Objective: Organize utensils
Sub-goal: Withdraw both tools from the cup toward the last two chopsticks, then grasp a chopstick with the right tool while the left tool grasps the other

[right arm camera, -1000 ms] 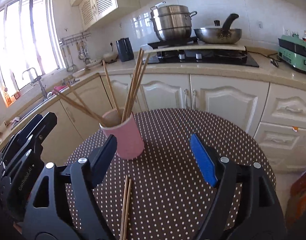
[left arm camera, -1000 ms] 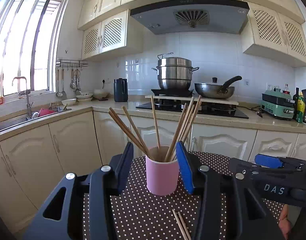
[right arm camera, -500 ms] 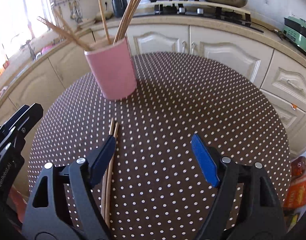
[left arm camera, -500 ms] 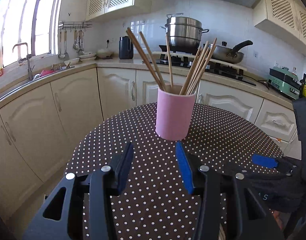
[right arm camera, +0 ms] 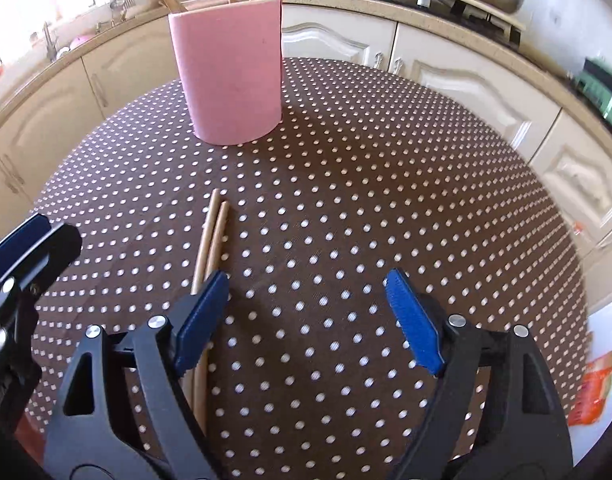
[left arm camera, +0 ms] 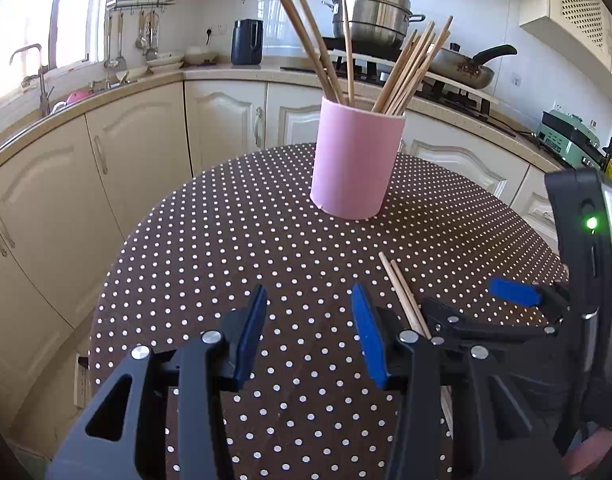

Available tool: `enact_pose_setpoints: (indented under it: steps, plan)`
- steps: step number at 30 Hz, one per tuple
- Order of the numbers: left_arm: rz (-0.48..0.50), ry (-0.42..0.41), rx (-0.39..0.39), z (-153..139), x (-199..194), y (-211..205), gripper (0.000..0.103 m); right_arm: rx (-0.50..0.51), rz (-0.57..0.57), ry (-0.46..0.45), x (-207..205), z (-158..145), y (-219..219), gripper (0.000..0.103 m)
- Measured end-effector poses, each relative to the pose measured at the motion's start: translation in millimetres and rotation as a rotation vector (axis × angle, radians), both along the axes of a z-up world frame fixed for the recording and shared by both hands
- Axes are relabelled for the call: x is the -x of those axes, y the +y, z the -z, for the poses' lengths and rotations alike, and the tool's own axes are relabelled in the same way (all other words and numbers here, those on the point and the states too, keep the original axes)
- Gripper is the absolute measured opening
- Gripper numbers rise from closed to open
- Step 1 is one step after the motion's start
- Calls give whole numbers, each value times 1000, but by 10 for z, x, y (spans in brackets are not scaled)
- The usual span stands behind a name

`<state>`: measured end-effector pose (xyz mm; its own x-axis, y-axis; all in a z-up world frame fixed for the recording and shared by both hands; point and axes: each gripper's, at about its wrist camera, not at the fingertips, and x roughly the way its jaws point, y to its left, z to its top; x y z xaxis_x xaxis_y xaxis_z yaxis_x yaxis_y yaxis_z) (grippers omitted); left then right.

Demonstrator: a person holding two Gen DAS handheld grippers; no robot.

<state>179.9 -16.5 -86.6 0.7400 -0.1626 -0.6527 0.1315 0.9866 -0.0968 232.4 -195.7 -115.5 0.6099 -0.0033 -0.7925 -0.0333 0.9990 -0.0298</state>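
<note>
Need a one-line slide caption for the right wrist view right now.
Right tool, empty and opening, above two loose wooden chopsticks near the pink cylindrical holder.

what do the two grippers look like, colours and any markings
Both are black plastic clamp-style frames with silver rivets and triangular cutouts, each finger faced with a blue ribbed pad. The left gripper and right gripper match. The right gripper's body, seen from the left wrist, carries a lit green light.
</note>
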Motion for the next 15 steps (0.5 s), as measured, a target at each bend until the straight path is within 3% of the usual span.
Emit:
enact_pose_setpoints:
  steps: [4,13,15]
  plan:
    - [1,14,23,21,-32,48,44,-60,7,-16,-3,-40,-26,81]
    - [-13,44,50,61,-92,150,44,-45,-24,24,-7,-32,67,80]
    - [-14,49,45,60,-95,158,44,-21,-41,22,-24,-20,115,74]
